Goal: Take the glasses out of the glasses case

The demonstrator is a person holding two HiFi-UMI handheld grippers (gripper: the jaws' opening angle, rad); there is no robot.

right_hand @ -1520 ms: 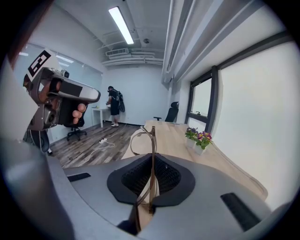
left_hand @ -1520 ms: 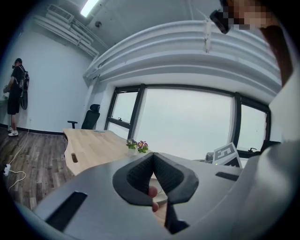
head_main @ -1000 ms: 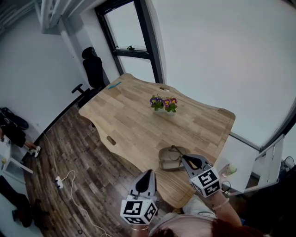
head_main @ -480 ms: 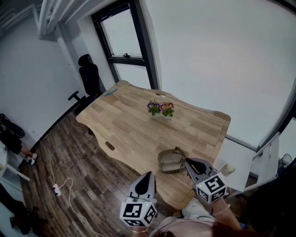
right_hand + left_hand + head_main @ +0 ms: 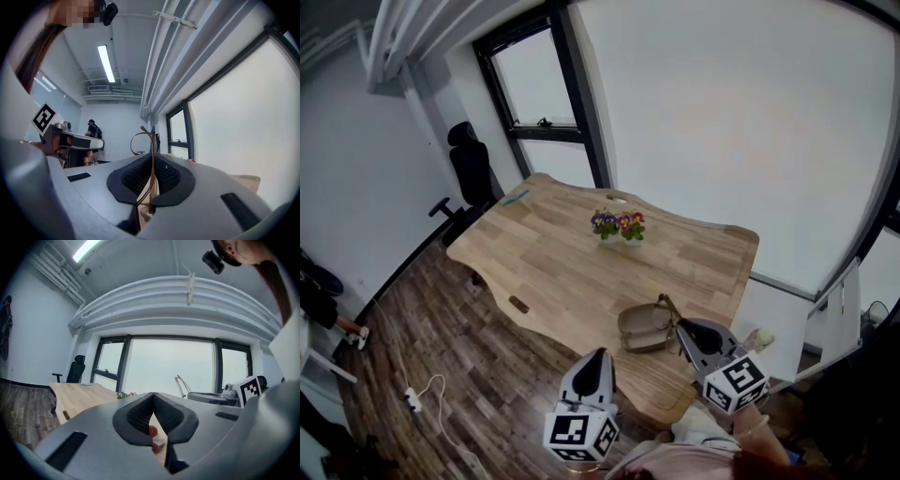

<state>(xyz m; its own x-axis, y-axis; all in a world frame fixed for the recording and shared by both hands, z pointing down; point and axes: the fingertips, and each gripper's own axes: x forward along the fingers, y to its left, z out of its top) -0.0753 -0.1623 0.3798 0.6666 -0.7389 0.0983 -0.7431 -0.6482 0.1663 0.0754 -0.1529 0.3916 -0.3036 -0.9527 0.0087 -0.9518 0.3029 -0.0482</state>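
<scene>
— Head view: what do we have?
— We see the case (image 5: 643,328) lying open near the tabletop (image 5: 553,253) edge. Our right tool (image 5: 682,325) is just beside it, with the glasses (image 5: 662,303) at its tip. Our left tool (image 5: 600,352) hangs apart.
— Left gripper view?
— The left tool (image 5: 153,397) is clenched, with nothing held.
— Right gripper view?
— The right tool (image 5: 152,157) is clamped on the glasses' thin frame.

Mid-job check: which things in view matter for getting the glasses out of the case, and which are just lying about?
Job:
- glasses, clamped in the right gripper
- glasses case
- left gripper, shut, holding nothing

Lying about:
- flower pot
- blue pen
- office chair
</scene>
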